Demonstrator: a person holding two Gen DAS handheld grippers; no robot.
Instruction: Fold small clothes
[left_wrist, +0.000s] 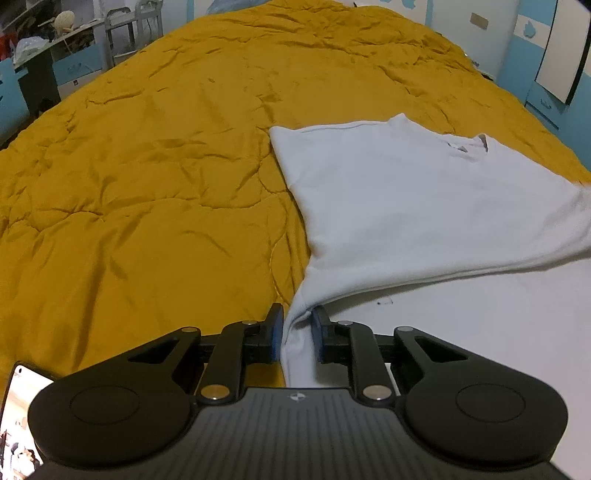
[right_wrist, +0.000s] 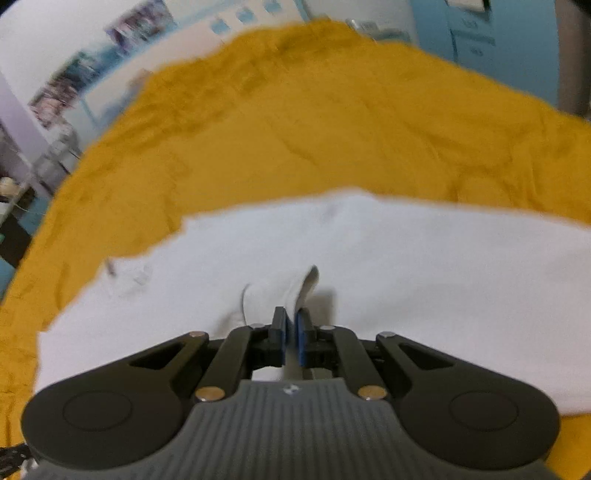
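Note:
A white T-shirt (left_wrist: 406, 203) lies on the mustard-yellow quilt (left_wrist: 147, 166), its collar (left_wrist: 469, 146) toward the far right. One layer is folded over another flat white layer (left_wrist: 480, 332). My left gripper (left_wrist: 296, 325) has its blue pads pressed on a bunched edge of the shirt at the near left corner. In the blurred right wrist view, the right gripper (right_wrist: 291, 325) is shut on a raised fold of the shirt (right_wrist: 369, 258), with cloth sticking up past the fingertips.
The quilt (right_wrist: 295, 129) covers the whole bed and stretches far to the left and back. A phone (left_wrist: 18, 417) lies at the near left. A cluttered desk (left_wrist: 44, 55) and a metal frame (left_wrist: 129, 33) stand beyond the bed; blue cabinets (left_wrist: 546, 74) line the right.

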